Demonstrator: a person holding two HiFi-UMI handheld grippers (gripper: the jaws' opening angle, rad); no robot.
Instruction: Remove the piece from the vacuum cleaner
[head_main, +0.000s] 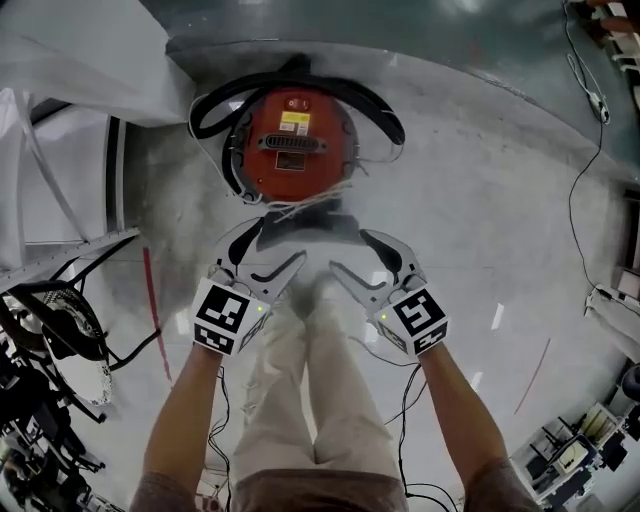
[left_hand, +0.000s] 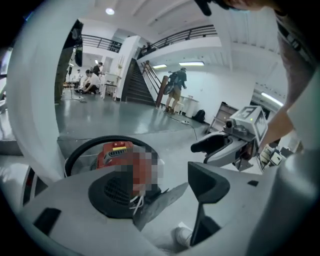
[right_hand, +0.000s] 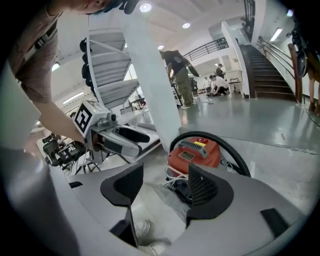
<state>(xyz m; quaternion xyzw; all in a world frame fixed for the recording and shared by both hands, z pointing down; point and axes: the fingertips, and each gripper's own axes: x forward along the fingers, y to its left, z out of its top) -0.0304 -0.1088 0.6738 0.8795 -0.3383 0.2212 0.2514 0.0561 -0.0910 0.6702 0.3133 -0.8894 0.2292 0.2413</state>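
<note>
The red canister vacuum cleaner (head_main: 292, 145) stands on the concrete floor with its black hose (head_main: 375, 105) looped round it. Just in front of it lies a grey and black part (head_main: 300, 228) with white cord (head_main: 300, 207) tangled at its far edge. My left gripper (head_main: 262, 258) and right gripper (head_main: 368, 258) hover side by side just short of that part, both open and holding nothing. In the left gripper view the grey part (left_hand: 161, 201) shows between the spread jaws of the left gripper (left_hand: 165, 187), below the vacuum (left_hand: 116, 152). The right gripper (right_hand: 162, 187) frames the same part (right_hand: 172, 197) and the vacuum (right_hand: 195, 152).
My legs and pale shoes (head_main: 310, 300) stand right behind the grippers. A white stair structure (head_main: 70, 90) and a black wire frame (head_main: 60, 320) are at the left. Cables (head_main: 578, 200) run along the floor at the right. People (left_hand: 175, 85) stand far off in the hall.
</note>
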